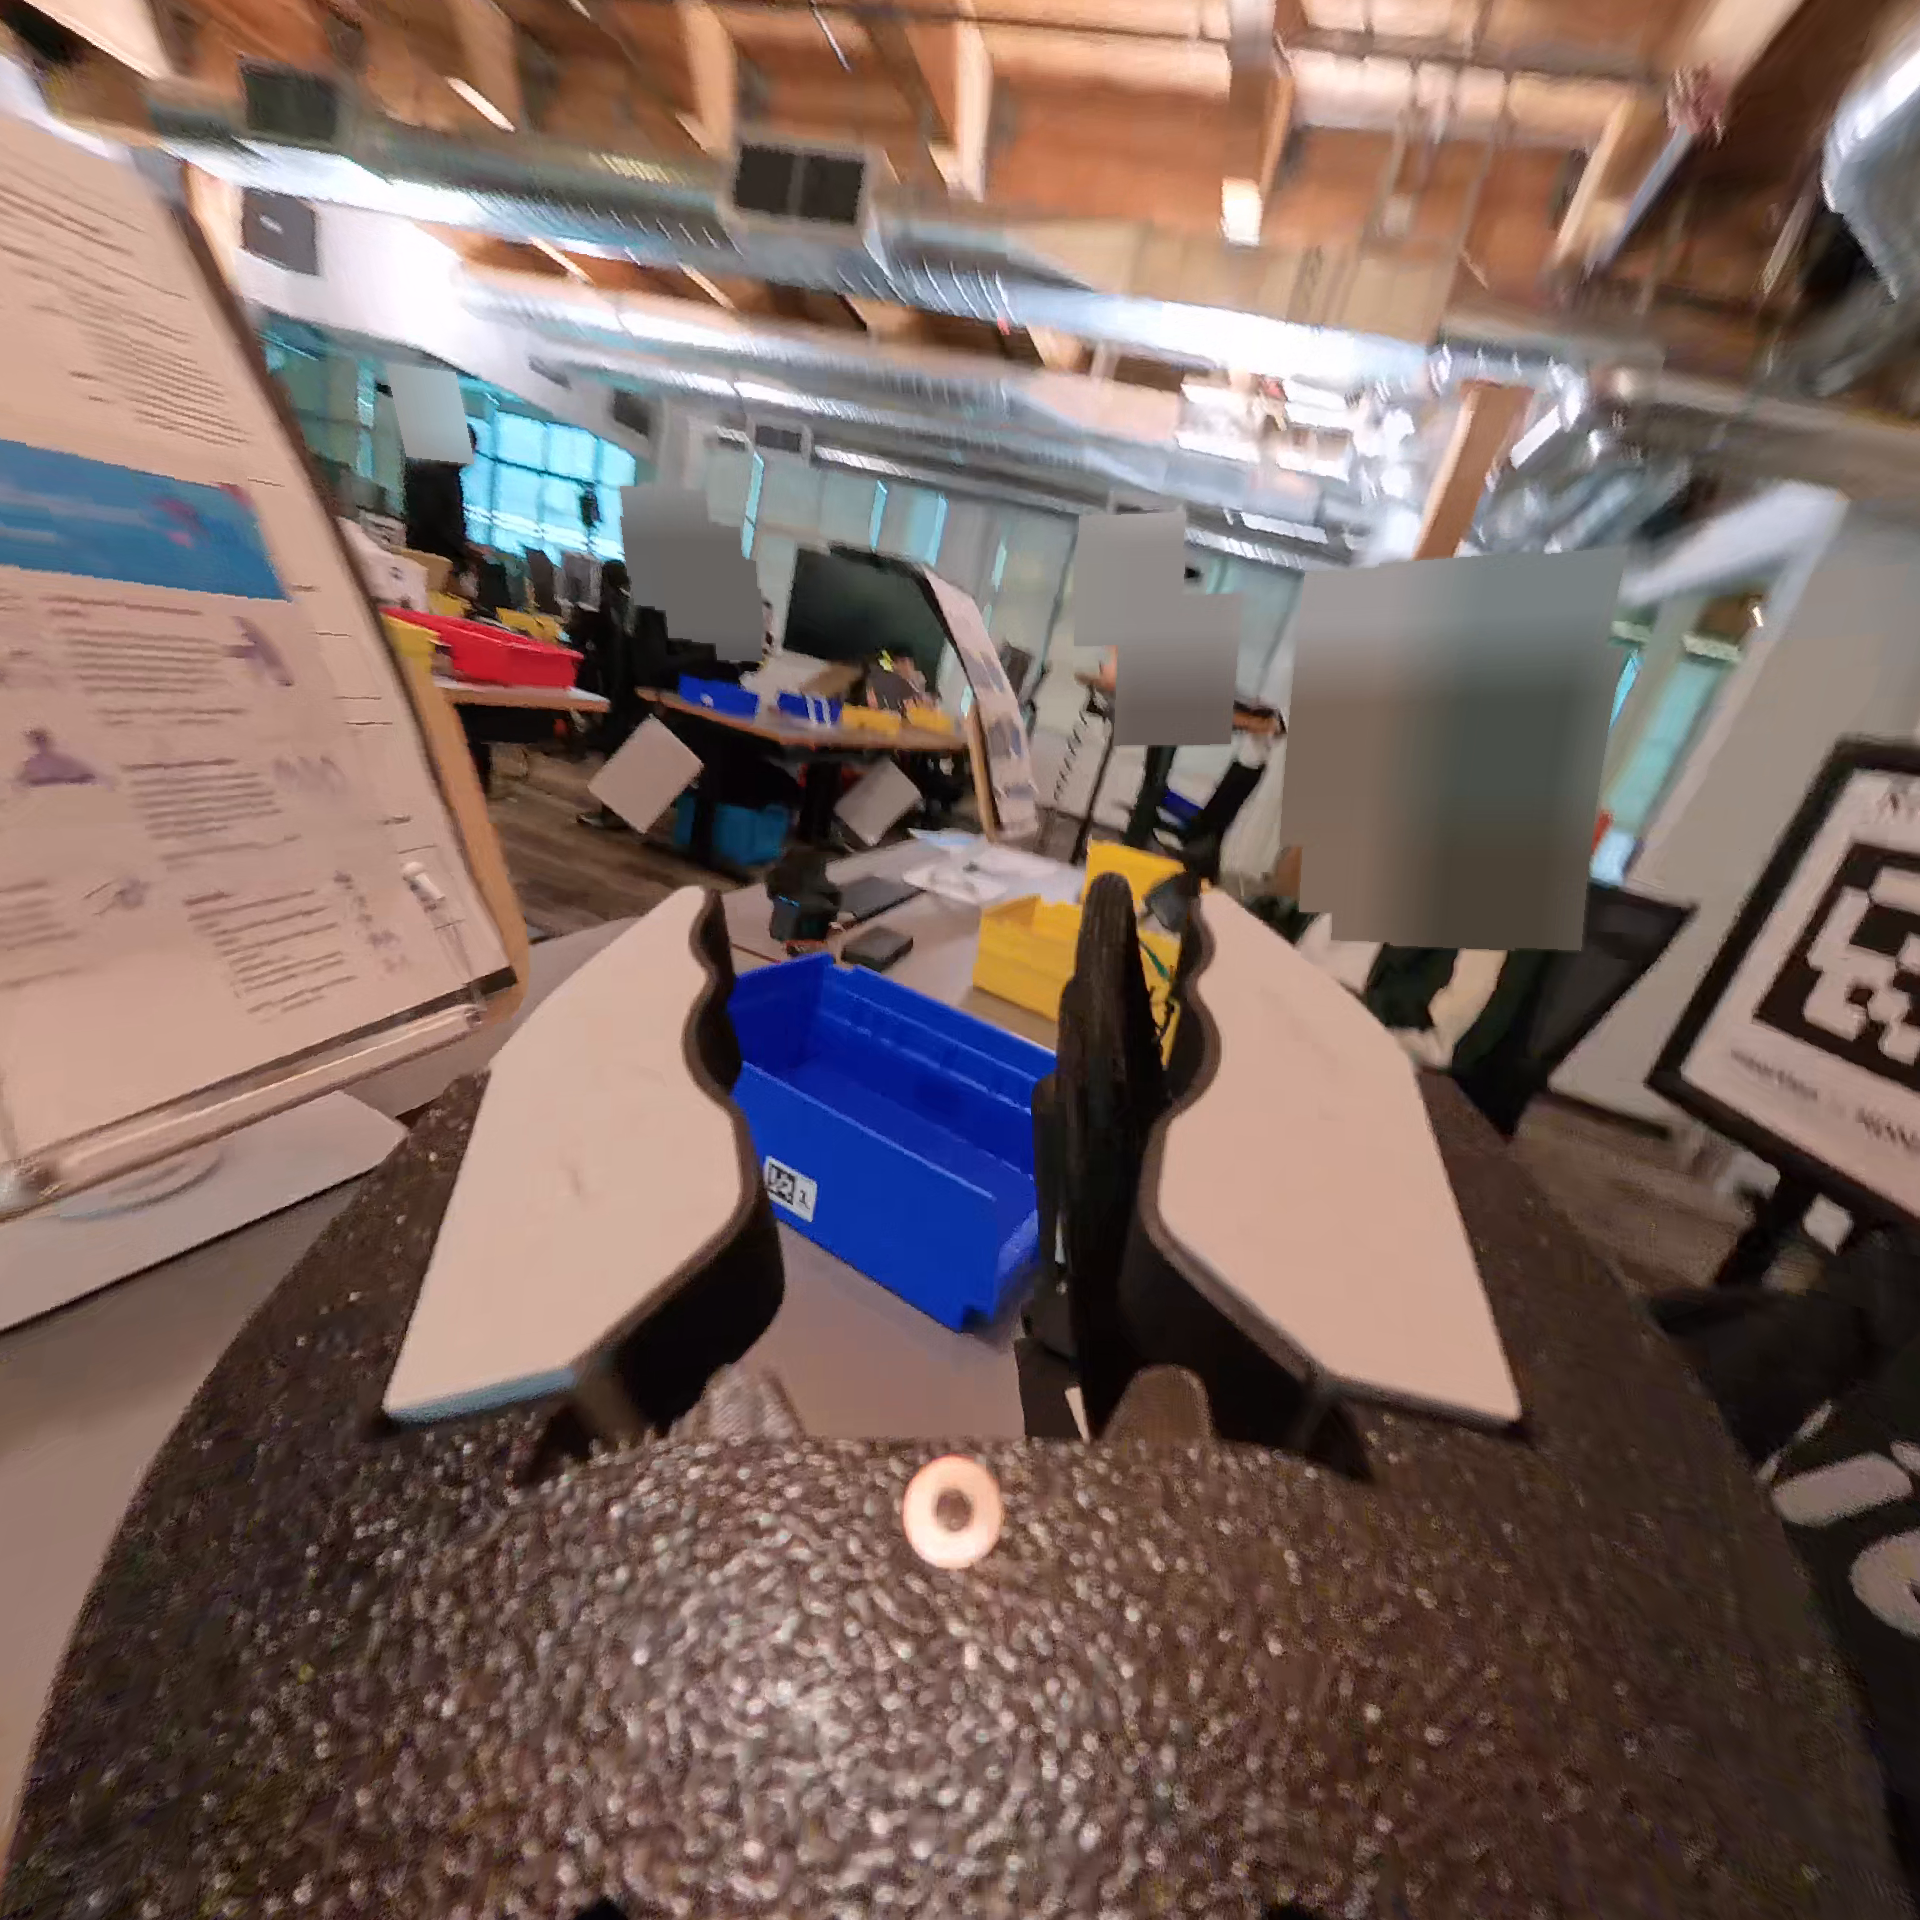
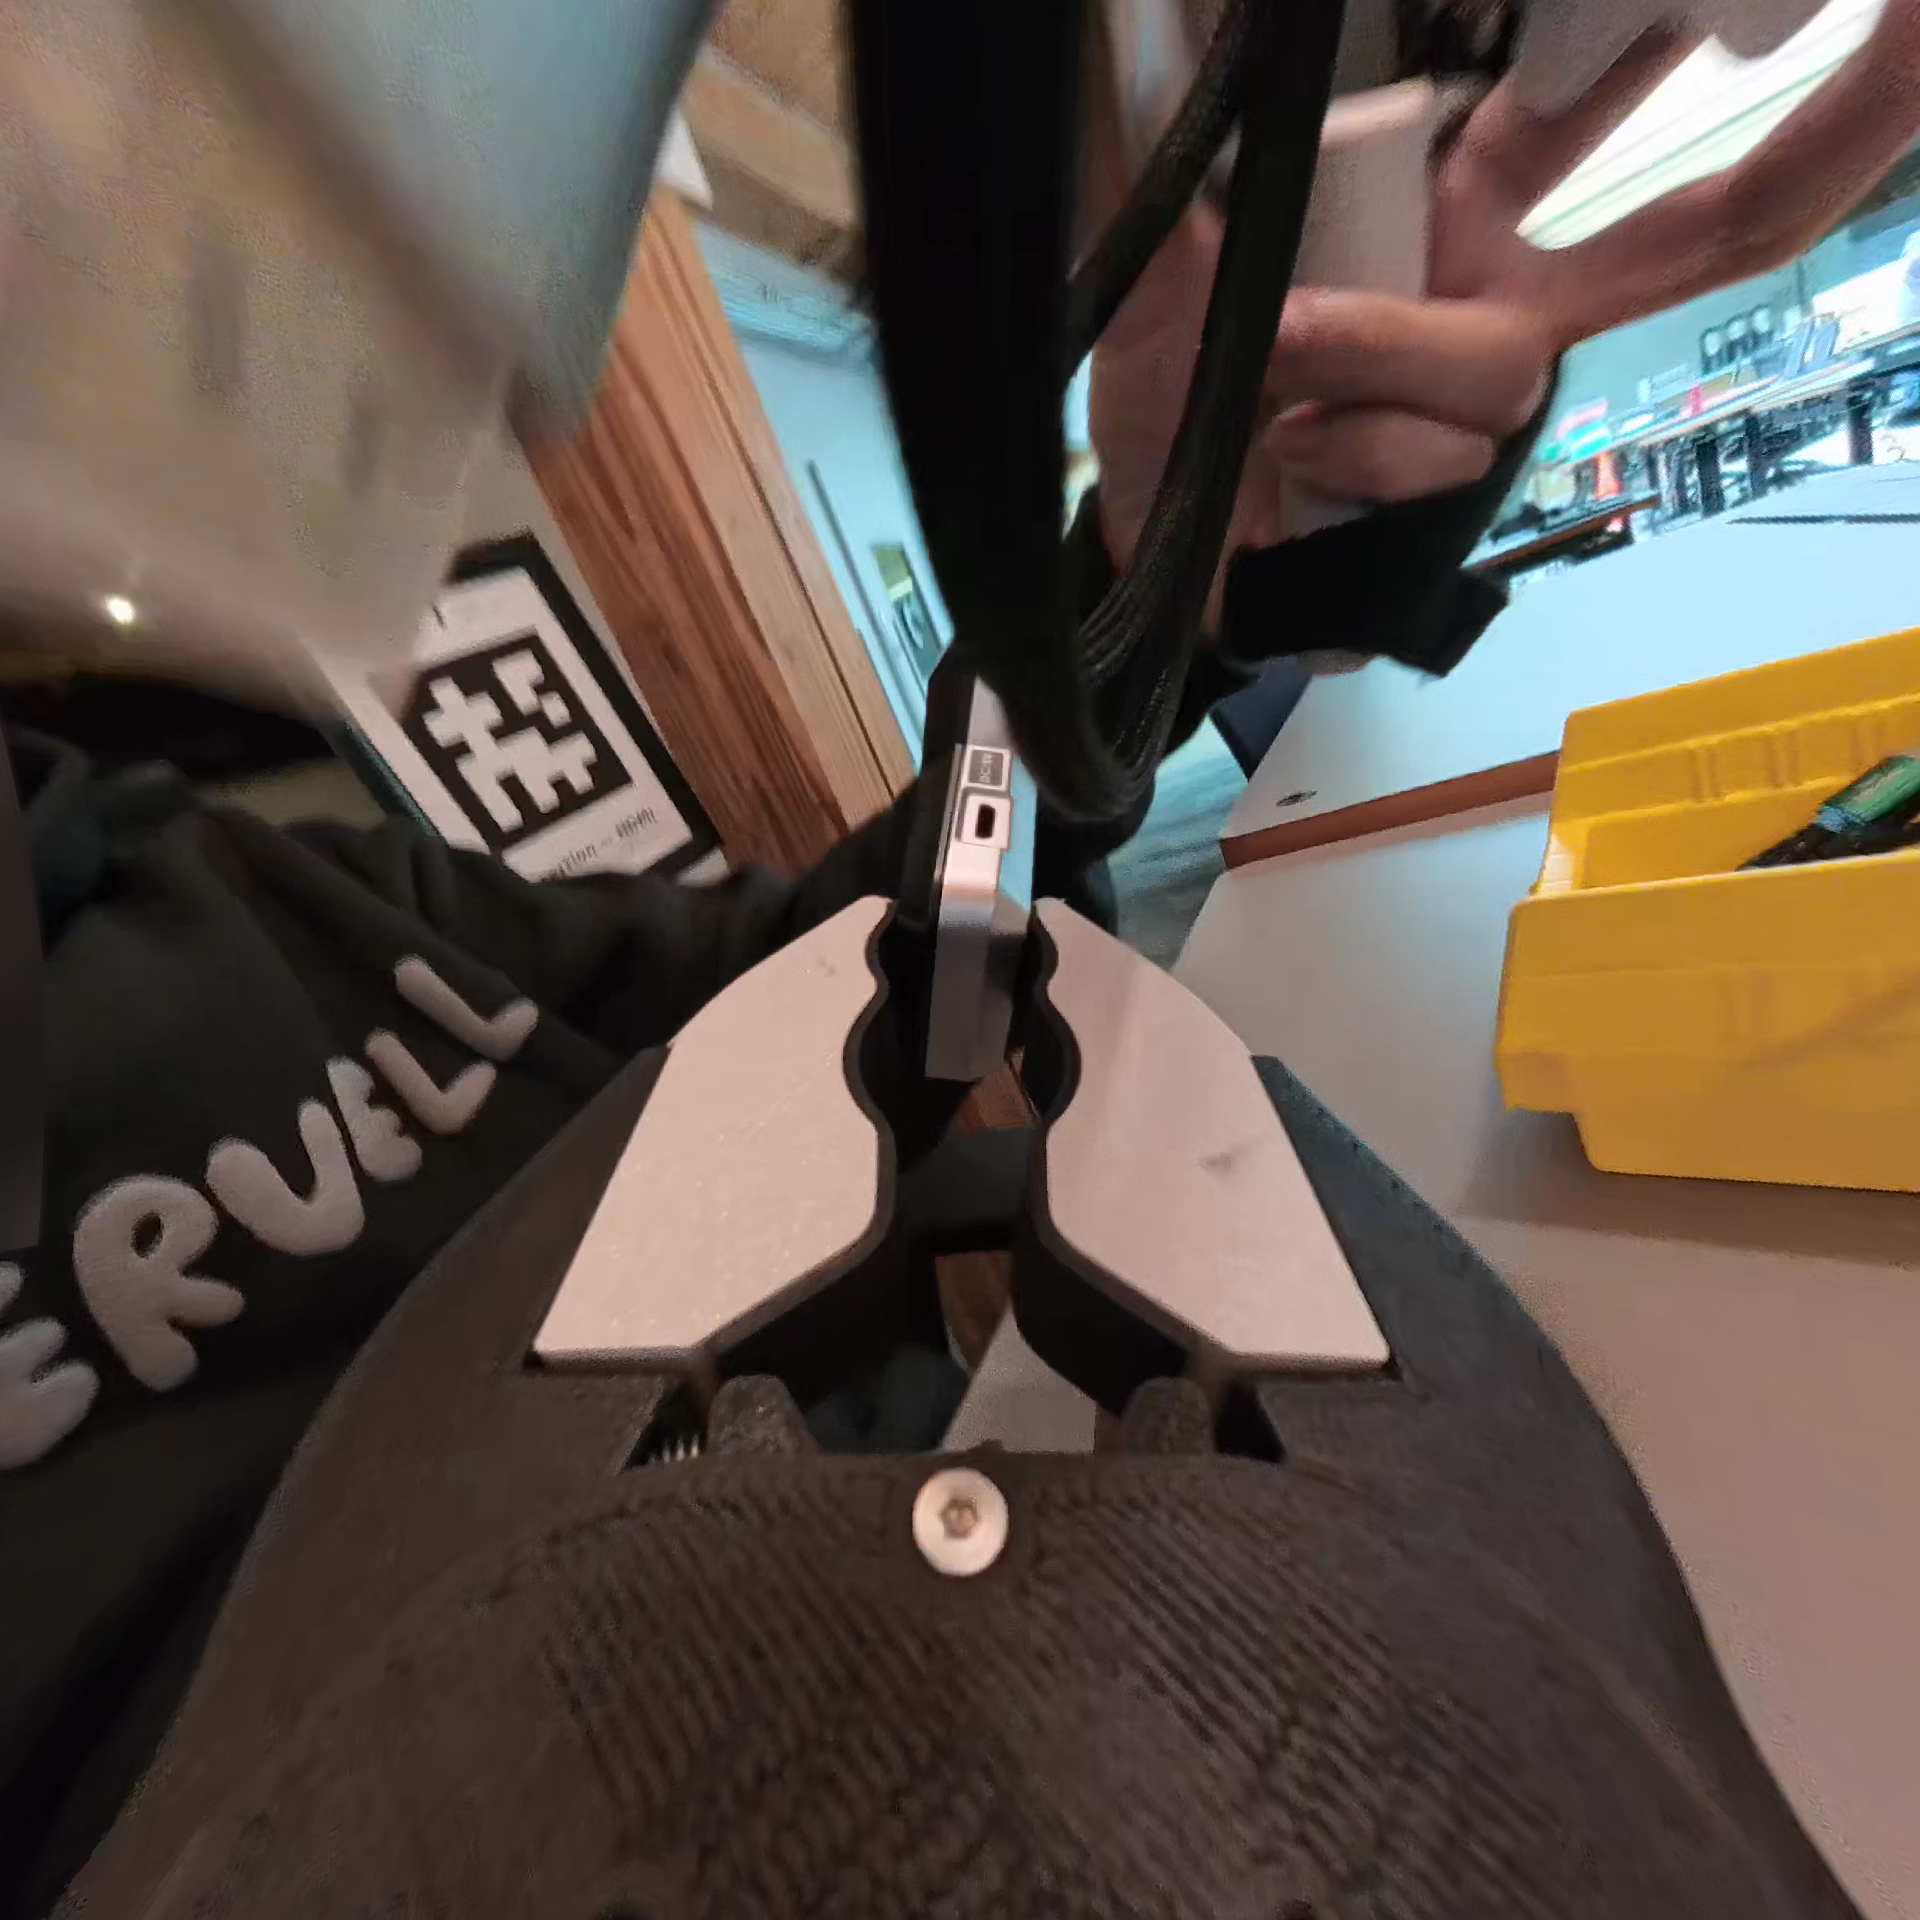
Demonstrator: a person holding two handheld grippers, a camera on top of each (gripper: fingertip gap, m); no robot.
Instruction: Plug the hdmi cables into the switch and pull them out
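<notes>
Now | right gripper (image 2: pixel 961 971) clamped on the silver switch (image 2: pixel 971 940), held on edge above the table's (image 2: pixel 1351 935) near edge | black cables (image 2: pixel 1039 520) run up from the switch | left gripper (image 1: pixel 945 971) spread apart, a black braided cable (image 1: pixel 1107 1060) against its right finger, grip unclear | blue bin (image 1: pixel 894 1132) past the fingers, yellow bin (image 2: pixel 1704 997) on the table

A grey table (image 1: pixel 883 1361) carries a blue bin (image 1: pixel 894 1132) with a small sticker on its front wall. Behind it stands a yellow bin (image 1: pixel 1023 951). At the left, a clear stand (image 1: pixel 239 1049) holds a printed sheet. In the right wrist view, the yellow bin (image 2: pixel 1704 1029) sits on the table (image 2: pixel 1683 1455) near its wood-trimmed edge.
</notes>
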